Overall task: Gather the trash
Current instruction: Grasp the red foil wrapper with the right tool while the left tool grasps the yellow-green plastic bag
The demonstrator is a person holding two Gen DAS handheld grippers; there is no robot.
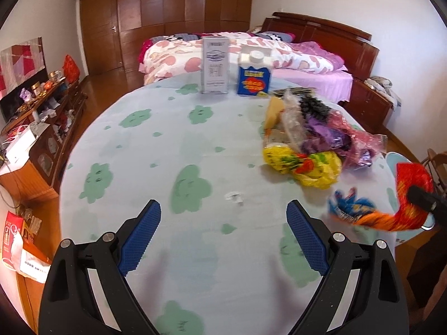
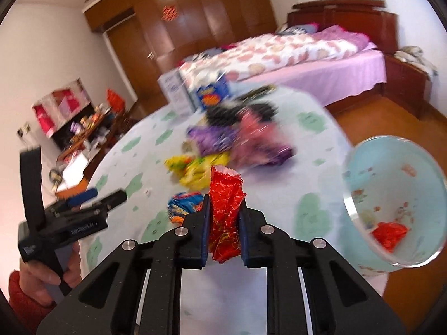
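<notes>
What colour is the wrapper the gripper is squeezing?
Shiny red with yellow-orange print: the wrapper, best in the right wrist view.

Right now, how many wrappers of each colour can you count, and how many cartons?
Red wrapper in the right gripper: 1
Blue-and-orange wrapper: 1
Yellow wrapper: 1
Purple wrapper: 1
Pink wrapper: 1
Red wrapper in the bin: 1
Cartons: 2
Total: 8
</notes>
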